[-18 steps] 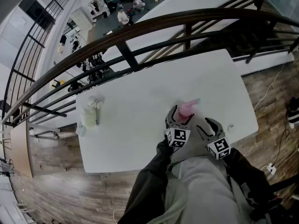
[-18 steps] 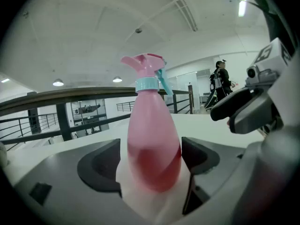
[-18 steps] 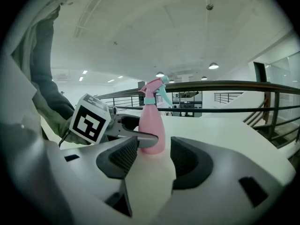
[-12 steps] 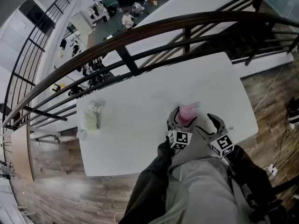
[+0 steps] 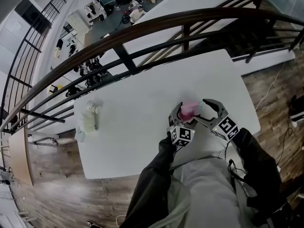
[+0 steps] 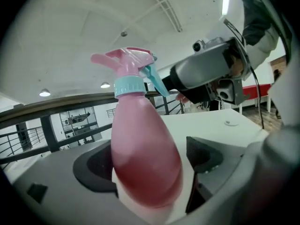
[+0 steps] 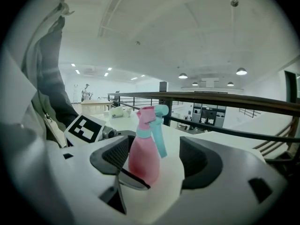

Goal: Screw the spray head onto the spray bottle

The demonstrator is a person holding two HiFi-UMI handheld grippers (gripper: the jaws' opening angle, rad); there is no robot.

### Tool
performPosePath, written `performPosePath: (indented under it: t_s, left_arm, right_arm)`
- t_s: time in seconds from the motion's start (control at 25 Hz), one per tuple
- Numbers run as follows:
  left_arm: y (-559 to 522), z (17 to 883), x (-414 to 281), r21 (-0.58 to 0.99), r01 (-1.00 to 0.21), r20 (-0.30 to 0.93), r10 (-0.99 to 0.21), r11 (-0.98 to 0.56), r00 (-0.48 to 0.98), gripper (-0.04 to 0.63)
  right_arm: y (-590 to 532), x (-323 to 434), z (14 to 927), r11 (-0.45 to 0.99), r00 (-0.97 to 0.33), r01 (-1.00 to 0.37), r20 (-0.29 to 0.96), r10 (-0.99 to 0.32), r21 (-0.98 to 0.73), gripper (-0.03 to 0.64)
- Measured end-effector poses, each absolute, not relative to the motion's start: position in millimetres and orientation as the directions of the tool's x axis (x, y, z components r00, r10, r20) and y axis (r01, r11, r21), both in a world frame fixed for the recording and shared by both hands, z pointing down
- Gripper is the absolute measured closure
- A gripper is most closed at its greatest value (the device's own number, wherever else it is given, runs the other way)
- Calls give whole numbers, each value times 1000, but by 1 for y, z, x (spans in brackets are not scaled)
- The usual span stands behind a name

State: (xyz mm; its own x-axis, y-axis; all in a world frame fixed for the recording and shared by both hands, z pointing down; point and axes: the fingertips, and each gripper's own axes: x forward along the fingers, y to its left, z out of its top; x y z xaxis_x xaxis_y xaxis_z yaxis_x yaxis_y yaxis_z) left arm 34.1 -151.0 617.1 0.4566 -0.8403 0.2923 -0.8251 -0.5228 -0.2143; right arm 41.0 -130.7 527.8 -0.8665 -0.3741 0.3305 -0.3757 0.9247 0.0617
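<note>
- Left gripper (image 6: 150, 165) is standing spread around the bottle (image 6: 140, 125), pads not pressing it
- Right gripper (image 7: 154, 161) is gaping empty, facing the head (image 7: 149, 114) sitting on the bottle, upright on the table (image 5: 142, 103)
- Likely best: left clamping the body while right is turning the collar (image 6: 127, 86) level, avoiding cross-threading

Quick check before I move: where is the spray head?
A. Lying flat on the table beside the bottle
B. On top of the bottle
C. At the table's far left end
B: the spray head sits upright on the neck of the pink bottle, with its trigger hanging down to one side.
</note>
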Motion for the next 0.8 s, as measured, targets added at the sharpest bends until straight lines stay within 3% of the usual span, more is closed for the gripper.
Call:
performPosePath:
  t_s: [0.36, 0.56, 0.8]
  left_arm:
    - [-157, 621, 34, -239, -829, 306, -849, -506, 430, 166]
    - [-157, 621, 35, -241, -824, 318, -844, -513, 432, 166]
    - [-154, 621, 36, -228, -814, 319, -831, -535, 456, 167]
  right_arm:
    - [-105, 31, 520, 952, -894, -307, 345, -285, -10, 304]
    - [-59, 26, 518, 970, -923, -198, 360, -136, -140, 322]
    - [-49, 3, 481, 984, -960, -109, 270, -68, -143, 325]
